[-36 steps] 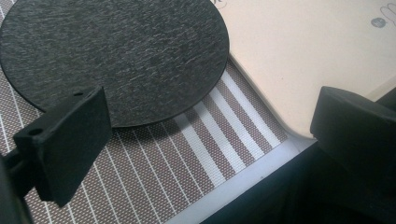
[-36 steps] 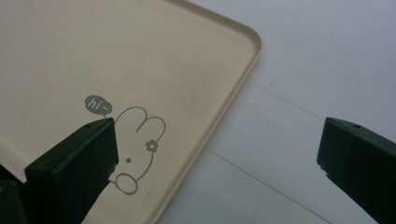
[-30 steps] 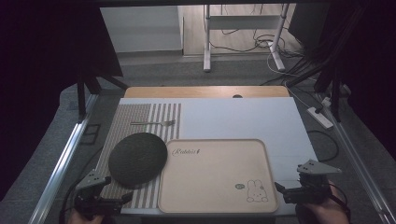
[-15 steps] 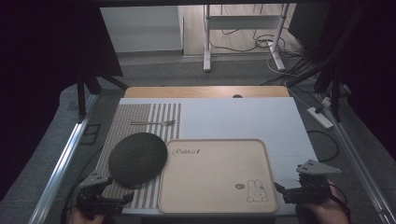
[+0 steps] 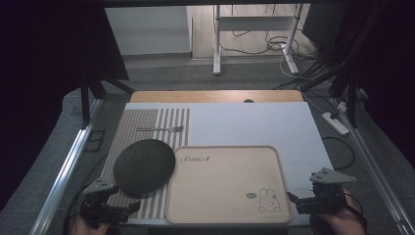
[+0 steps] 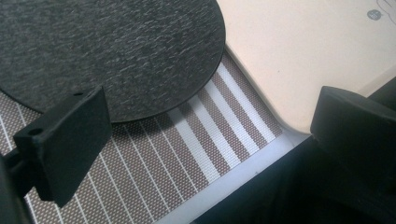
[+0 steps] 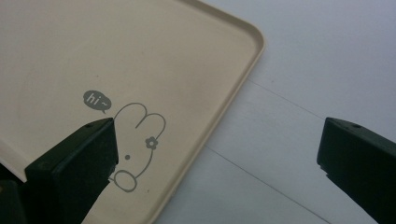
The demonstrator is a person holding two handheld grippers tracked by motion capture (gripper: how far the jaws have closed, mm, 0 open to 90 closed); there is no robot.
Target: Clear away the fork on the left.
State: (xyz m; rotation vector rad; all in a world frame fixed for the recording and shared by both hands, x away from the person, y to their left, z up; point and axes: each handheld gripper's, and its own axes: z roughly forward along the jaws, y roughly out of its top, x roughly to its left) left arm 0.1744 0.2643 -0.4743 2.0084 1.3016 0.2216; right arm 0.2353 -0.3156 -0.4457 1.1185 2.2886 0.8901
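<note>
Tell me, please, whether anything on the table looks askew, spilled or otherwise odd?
Little stands out. The dark round mat lies partly off the striped placemat, its edge over the tray rim. The fork lies flat and alone at the far end of the placemat. Nothing is spilled or damaged. Both grippers, left and right, are open at the near edge.

Beige tray (image 5: 225,181) with grey rabbit drawing (image 7: 135,144) and "hi~" bubble in its corner; left of tray, dark charcoal round mat (image 5: 144,166) with fine grain, lying on brown-and-white striped placemat (image 5: 147,122); white sheet (image 5: 254,122) beyond tray; both grippers' jaws black.
</note>
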